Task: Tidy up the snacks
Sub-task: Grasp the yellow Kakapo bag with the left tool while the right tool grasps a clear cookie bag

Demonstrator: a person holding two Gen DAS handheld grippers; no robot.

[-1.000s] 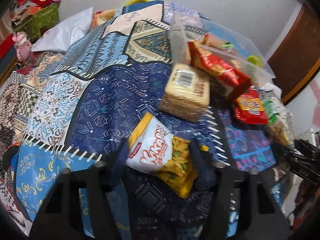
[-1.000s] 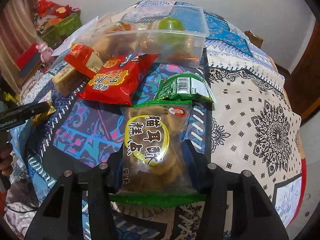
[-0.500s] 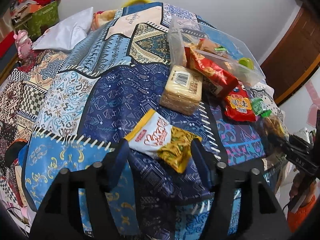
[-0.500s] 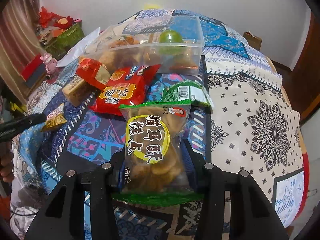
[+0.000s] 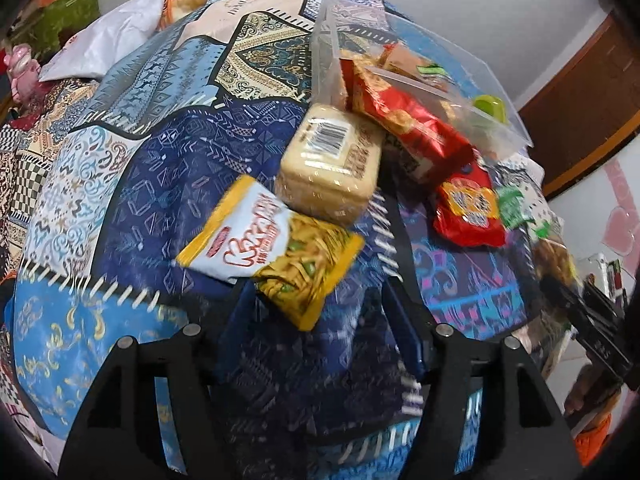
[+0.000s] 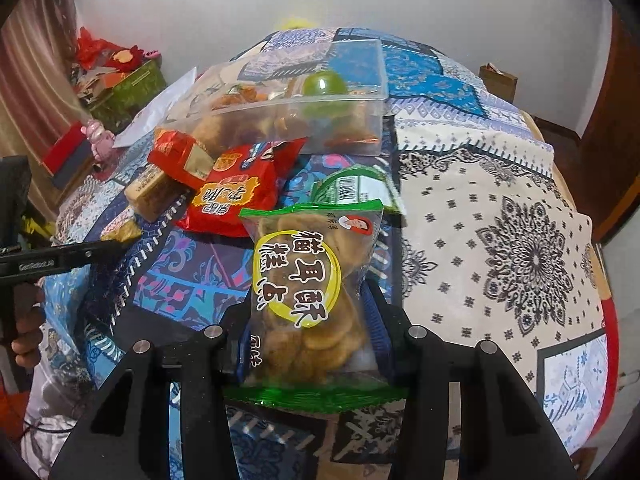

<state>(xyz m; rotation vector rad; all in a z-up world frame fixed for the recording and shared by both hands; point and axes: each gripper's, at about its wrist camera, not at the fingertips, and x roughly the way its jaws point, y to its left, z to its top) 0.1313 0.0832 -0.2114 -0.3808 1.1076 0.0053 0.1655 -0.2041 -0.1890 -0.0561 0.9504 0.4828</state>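
Right gripper (image 6: 306,320): clenched on the clear cellophane bag of round fried crisps with green sealed edges and a yellow oval label (image 6: 304,292). The bag is pinched across its lower half, so the top stands up and the bottom seam hangs below the fingers; probably gripped low to keep the bulky part steady for carrying.

Left gripper (image 5: 320,320): released, jaws spread wide. The yellow-and-white foil noodle-snack packet (image 5: 268,248) lies flat on the blue patterned patchwork bedspread (image 5: 132,184), just ahead of the fingers, one corner reaching between them; not gripped.

Clear rectangular plastic storage box (image 6: 304,116) sits further back on the bedspread, already partly filled, so it is judged the destination. Left outside it, crowded against its near wall: cream wafer block in clear wrap (image 5: 332,160), red foil packets (image 5: 468,208), green packet (image 6: 352,188).
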